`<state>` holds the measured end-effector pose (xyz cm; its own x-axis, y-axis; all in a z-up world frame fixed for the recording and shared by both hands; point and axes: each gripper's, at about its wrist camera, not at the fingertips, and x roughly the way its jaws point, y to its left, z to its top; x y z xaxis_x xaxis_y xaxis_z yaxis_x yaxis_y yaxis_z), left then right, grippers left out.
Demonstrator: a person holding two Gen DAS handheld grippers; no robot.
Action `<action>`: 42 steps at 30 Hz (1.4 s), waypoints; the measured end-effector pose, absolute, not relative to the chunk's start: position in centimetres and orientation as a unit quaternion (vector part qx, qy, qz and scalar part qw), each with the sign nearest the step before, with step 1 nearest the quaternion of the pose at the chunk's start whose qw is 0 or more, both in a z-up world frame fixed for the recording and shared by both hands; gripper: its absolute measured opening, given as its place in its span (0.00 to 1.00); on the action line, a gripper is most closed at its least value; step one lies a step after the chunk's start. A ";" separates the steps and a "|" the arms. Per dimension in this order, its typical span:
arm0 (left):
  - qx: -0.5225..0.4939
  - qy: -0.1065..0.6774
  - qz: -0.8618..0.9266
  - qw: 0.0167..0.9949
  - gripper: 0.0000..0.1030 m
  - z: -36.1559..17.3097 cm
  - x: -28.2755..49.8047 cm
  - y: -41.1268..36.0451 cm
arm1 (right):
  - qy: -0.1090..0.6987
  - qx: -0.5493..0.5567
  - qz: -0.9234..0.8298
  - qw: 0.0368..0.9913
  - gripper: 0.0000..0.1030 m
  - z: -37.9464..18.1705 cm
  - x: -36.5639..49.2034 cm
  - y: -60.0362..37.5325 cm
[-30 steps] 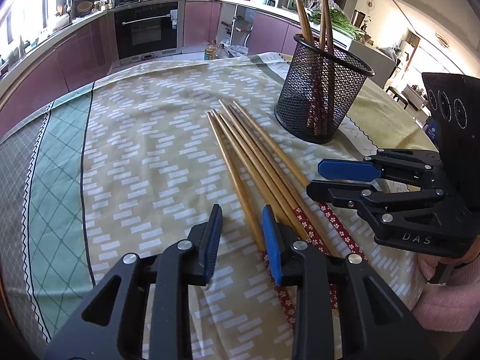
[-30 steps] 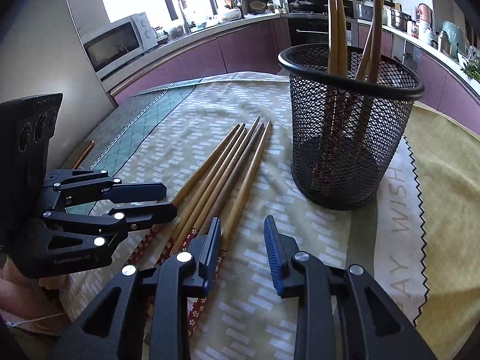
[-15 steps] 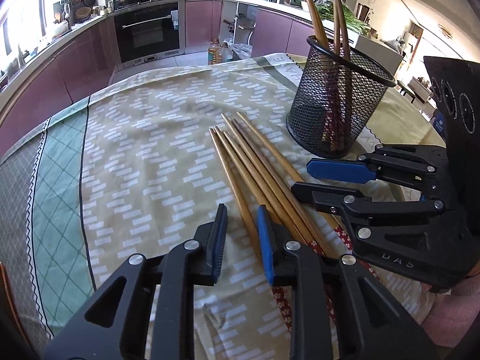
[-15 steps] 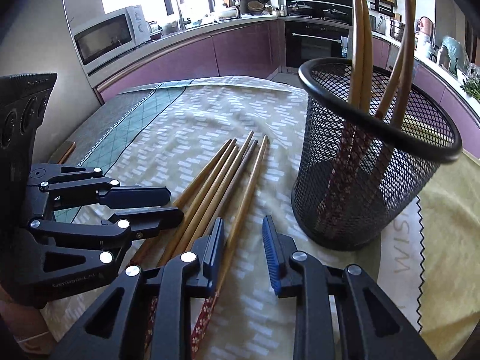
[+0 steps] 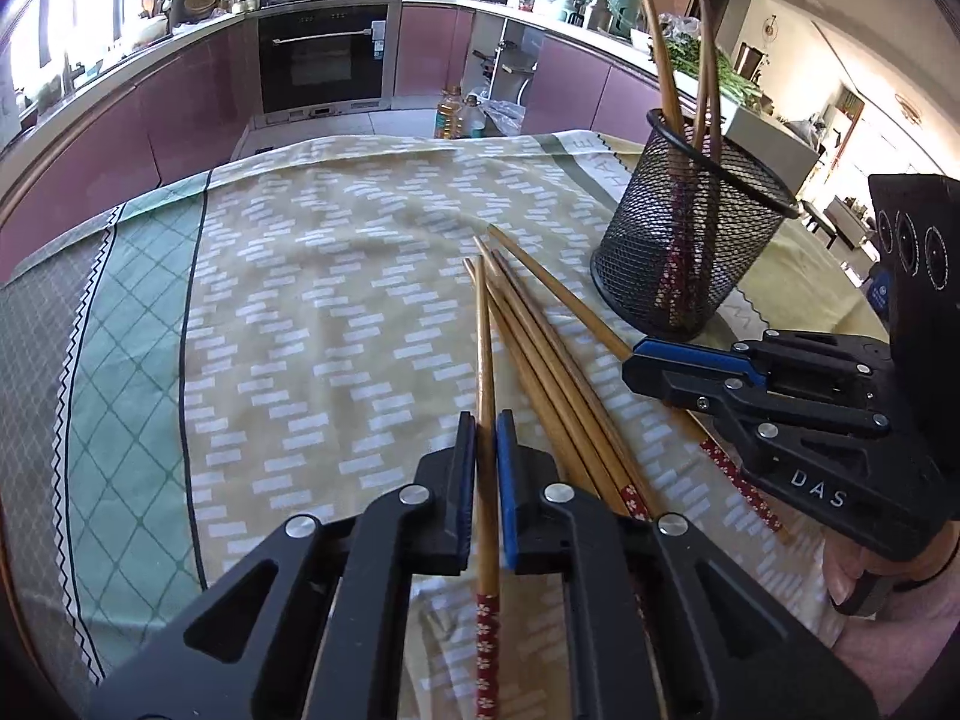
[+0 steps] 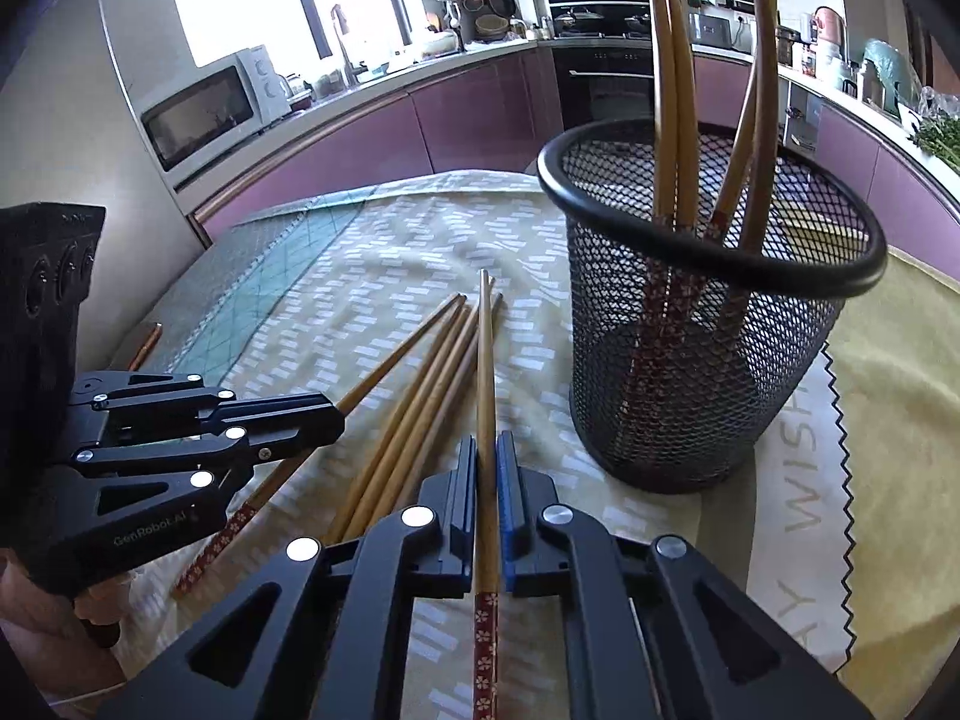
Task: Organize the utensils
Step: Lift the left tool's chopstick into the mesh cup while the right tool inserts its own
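Upright chopsticks [image 6: 672, 90] cut off at top edge, person's hand [image 5: 888, 588] mostly hidden behind right claw [image 5: 636, 363]

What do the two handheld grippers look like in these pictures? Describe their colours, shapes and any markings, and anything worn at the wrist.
Both the left gripper and the right gripper are black angular linkages with silver rivets and blue ribbed pads. White lettering marks them: "GenRobot.AI" on the left, "DAS" on the right. A pink sleeve shows at the right wrist.

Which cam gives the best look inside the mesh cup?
Right wrist view. The mesh cup is close and its open rim faces the camera, showing the chopsticks inside. In the left wrist view the cup is farther off, seen mostly from the side.
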<state>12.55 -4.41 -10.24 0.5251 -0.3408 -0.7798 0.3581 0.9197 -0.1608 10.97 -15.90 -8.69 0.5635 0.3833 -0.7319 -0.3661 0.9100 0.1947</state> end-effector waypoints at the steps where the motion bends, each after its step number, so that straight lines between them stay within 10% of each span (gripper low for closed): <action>1: 0.010 0.443 -0.203 0.873 0.08 -10.2 12.5 -4.4 | 0.415 0.007 0.218 0.883 0.06 -8.6 10.7 -15.8; 23: 0.014 0.464 -0.231 0.855 0.08 -10.6 13.1 -5.4 | 0.419 0.003 0.241 0.875 0.06 -8.2 10.8 -15.5; 42: -0.038 0.354 -0.337 0.872 0.08 -0.4 9.4 -3.7 | 0.303 0.062 0.247 0.918 0.06 -0.1 7.2 -21.1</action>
<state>9.41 -3.74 -0.41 0.5224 -0.6145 -0.5912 0.5611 0.7698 -0.3044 7.18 -21.13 -0.13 0.6944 0.4913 -0.5258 -0.4165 0.8702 0.2631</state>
